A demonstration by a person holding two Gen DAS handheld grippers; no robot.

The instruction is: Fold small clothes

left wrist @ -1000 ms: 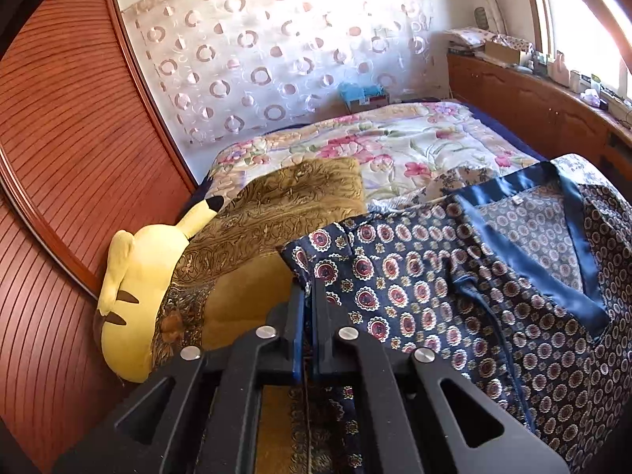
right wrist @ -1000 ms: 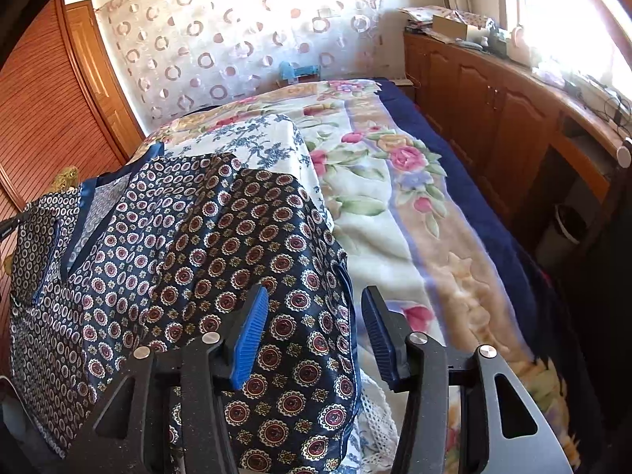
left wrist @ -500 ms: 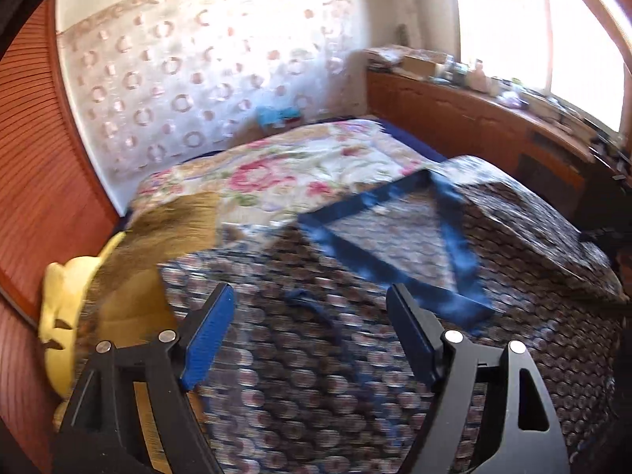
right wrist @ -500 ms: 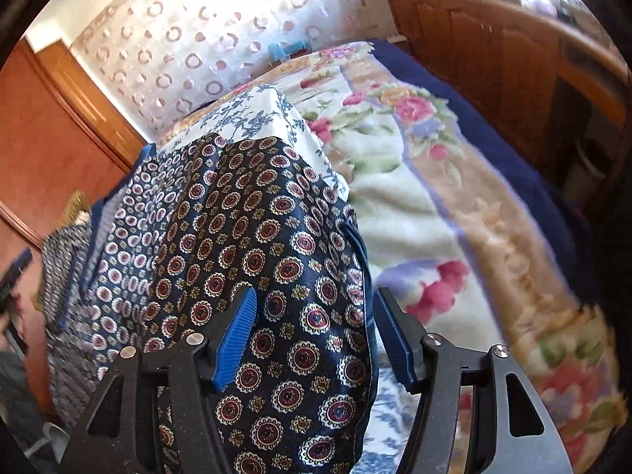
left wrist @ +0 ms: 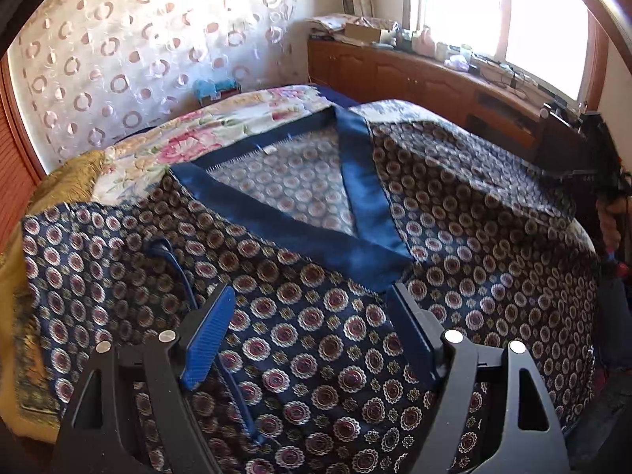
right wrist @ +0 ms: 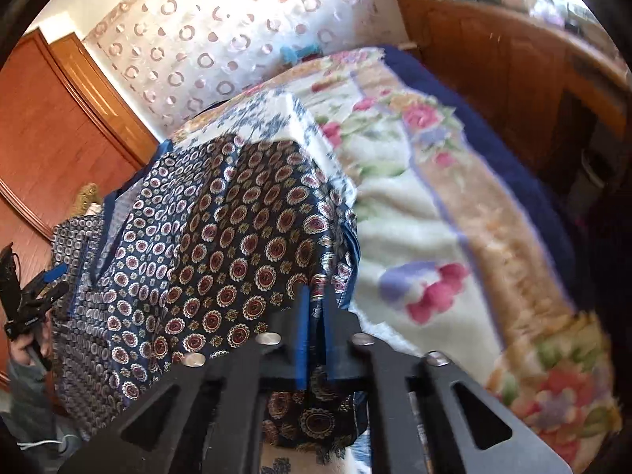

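A navy top (left wrist: 316, 316) printed with red and white medallions and trimmed with a plain blue V-neck band (left wrist: 363, 205) lies spread on the bed. My left gripper (left wrist: 312, 308) is open and hovers over its chest just below the V, holding nothing. In the right wrist view the same top (right wrist: 245, 229) drapes over the bed's near edge. My right gripper (right wrist: 314, 296) is shut on the top's right side edge. The left gripper also shows at the far left of the right wrist view (right wrist: 43, 288).
A floral quilt (right wrist: 414, 205) covers the bed. A gold-brown cushion (left wrist: 59, 181) lies to the left. Wooden cabinets (left wrist: 414, 79) with clutter run under the window at right. A patterned curtain (left wrist: 138, 59) hangs behind. Wood panelling (right wrist: 51, 118) stands at left.
My left gripper let go of the top's left edge, opened and swung right over the chest. My right gripper closed on the top's right edge.
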